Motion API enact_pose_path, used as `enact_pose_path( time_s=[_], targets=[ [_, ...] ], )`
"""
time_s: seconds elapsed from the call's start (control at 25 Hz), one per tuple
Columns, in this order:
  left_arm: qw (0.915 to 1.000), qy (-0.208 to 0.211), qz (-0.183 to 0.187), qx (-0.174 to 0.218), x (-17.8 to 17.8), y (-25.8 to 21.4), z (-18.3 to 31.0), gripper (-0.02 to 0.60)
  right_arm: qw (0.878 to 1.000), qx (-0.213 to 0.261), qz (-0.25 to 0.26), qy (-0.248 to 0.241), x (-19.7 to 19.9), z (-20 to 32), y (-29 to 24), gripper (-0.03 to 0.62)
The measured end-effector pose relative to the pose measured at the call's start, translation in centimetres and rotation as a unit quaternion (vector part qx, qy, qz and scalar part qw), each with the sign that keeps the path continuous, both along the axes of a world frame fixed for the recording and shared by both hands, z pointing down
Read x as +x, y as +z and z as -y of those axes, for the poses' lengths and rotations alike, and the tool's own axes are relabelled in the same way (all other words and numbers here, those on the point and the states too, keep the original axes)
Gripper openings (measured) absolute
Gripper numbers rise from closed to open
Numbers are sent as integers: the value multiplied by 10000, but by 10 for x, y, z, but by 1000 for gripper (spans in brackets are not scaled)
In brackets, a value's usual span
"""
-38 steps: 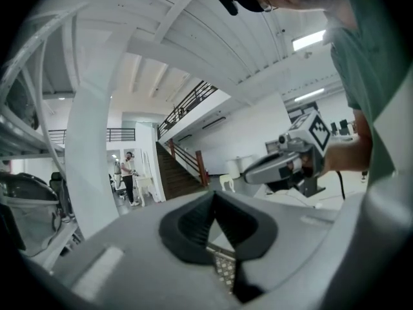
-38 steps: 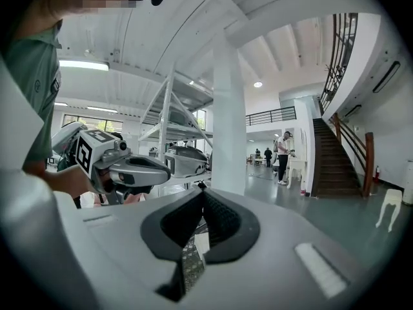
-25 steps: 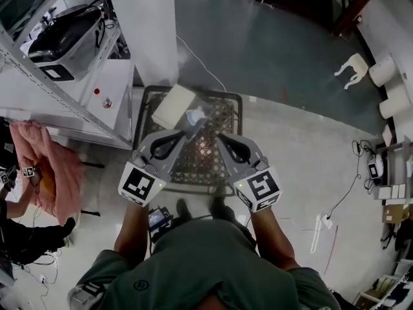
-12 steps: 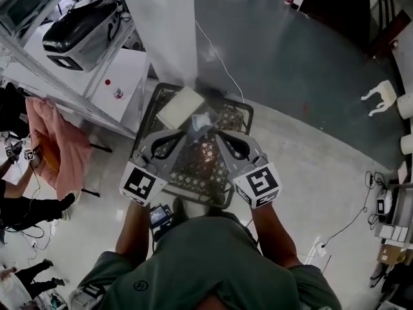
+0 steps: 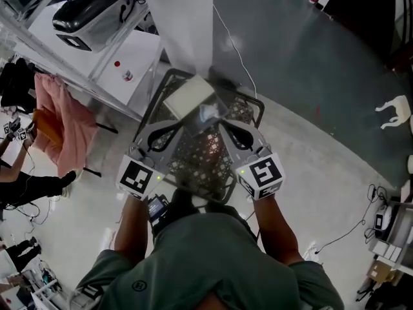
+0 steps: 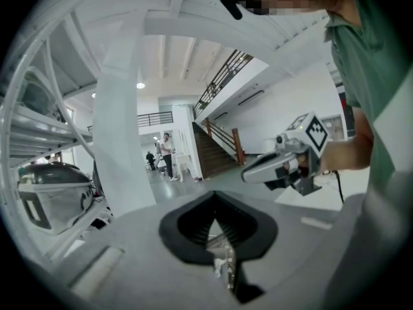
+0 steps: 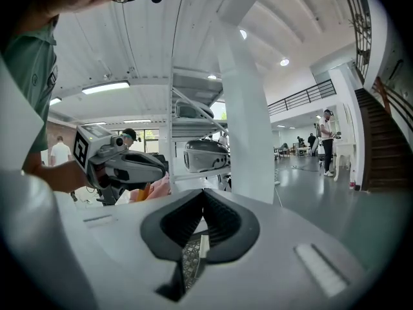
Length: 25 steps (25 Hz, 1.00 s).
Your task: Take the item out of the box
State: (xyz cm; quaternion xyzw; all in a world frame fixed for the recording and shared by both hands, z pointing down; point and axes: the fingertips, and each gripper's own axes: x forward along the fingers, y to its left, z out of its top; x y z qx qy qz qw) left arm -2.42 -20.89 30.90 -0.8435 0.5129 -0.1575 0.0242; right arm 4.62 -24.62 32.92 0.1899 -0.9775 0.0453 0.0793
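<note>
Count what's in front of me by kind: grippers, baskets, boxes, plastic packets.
grippers: 2, the left gripper and the right gripper
basket: 1
box: 1
plastic packet: 1
total: 5

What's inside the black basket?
A cream box and a clear bag, pinched by the left claw and right claw. They hide some of the basket floor.
</note>
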Motion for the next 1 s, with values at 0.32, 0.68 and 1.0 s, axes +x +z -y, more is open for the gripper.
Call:
enact_pose_path(
  time_s=[0.32, 0.68, 1.0],
  targets=[
    [9991, 323, -224, -185, -28, 32, 36, 2, 9987, -212, -326, 322, -25, 27, 27, 6],
    [9965, 602, -455, -370, -51, 68, 75, 2, 9948, -531, -606, 628, -47, 56, 67, 6],
    [9948, 588, -522, -642, -78, 98, 104, 2, 9920, -735, -789, 660, -66, 84, 103, 6]
  ],
)
